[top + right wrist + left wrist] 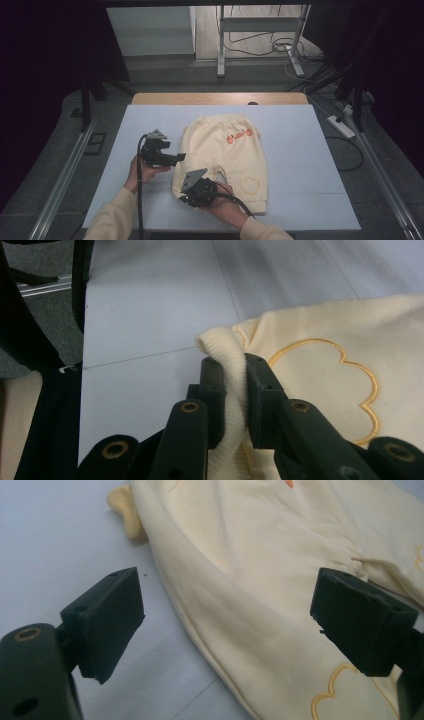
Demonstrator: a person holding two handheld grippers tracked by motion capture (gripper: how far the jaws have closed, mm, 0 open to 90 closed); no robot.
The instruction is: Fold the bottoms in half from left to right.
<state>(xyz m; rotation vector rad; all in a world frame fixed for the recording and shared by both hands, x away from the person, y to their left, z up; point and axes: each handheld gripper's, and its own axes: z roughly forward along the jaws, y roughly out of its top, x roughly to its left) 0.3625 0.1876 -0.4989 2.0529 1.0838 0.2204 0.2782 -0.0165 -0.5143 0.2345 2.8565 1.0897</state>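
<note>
A pale yellow pair of child's trousers point(235, 150) lies flat on the white mat, with an orange motif point(239, 136) near the waistband and an embroidered outline point(249, 185) on one leg. My right gripper point(184, 199) sits at the near left corner of the garment, shut on its ribbed cuff point(220, 342), which stands pinched between the jaws point(235, 370). My left gripper point(177, 157) hovers at the garment's left edge, open, its pads wide apart over the cloth point(260, 555) with nothing between them point(230, 597).
The white mat point(150, 120) covers a wooden table point(220, 98) with bare mat on both sides of the garment. Metal rails point(65, 170) run along the table's sides. A power strip point(341, 126) and cables lie on the floor at the right.
</note>
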